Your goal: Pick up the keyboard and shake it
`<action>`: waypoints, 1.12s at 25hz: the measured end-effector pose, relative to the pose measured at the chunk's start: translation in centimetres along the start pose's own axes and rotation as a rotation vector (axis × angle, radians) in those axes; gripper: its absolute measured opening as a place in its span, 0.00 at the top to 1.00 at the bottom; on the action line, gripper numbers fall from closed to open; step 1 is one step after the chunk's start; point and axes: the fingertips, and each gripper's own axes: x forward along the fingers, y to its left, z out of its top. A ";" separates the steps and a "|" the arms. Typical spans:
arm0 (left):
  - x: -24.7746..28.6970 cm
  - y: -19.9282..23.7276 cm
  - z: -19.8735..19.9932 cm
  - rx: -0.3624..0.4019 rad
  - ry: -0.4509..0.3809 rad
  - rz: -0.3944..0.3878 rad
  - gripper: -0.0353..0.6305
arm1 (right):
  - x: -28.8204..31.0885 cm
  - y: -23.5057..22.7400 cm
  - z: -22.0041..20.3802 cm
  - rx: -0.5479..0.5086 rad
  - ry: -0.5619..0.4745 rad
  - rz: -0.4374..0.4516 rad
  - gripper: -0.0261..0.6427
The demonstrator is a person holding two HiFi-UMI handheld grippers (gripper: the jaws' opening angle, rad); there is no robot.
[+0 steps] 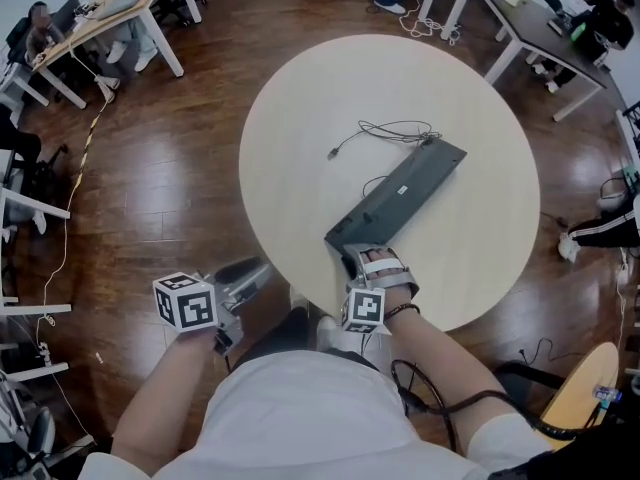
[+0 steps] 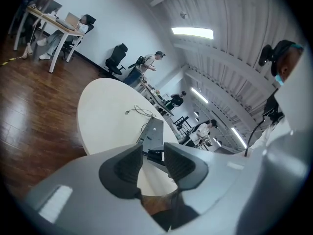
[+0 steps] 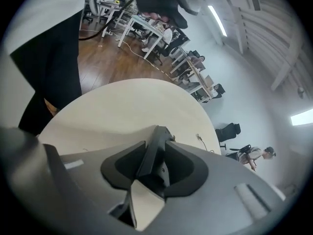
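- A round, pale surface (image 1: 300, 148) is standing on a dark wooden floor (image 1: 170, 168); it is showing as a plain, even top.
- A dark keyboard (image 1: 400, 193) is lying slantwise on it, its near end reaching the rim closest to the person and its far end pointing toward the right of the middle.
- A thin cable (image 1: 385, 130) is lying in loose loops just past the keyboard's far end.
- The cable is trailing left to a small plug (image 1: 332, 154), which is resting on bare top.
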 end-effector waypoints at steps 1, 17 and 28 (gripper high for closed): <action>-0.3 -0.1 -0.2 0.000 -0.005 0.005 0.74 | 0.1 0.0 0.0 0.004 0.001 0.006 0.77; -6.9 -4.2 -4.7 0.107 -0.069 0.103 0.75 | -4.8 -0.1 -0.3 0.413 -0.081 0.089 0.72; -12.6 -6.9 -9.1 0.440 0.015 0.036 0.75 | -19.7 4.3 0.3 0.966 -0.173 0.050 0.68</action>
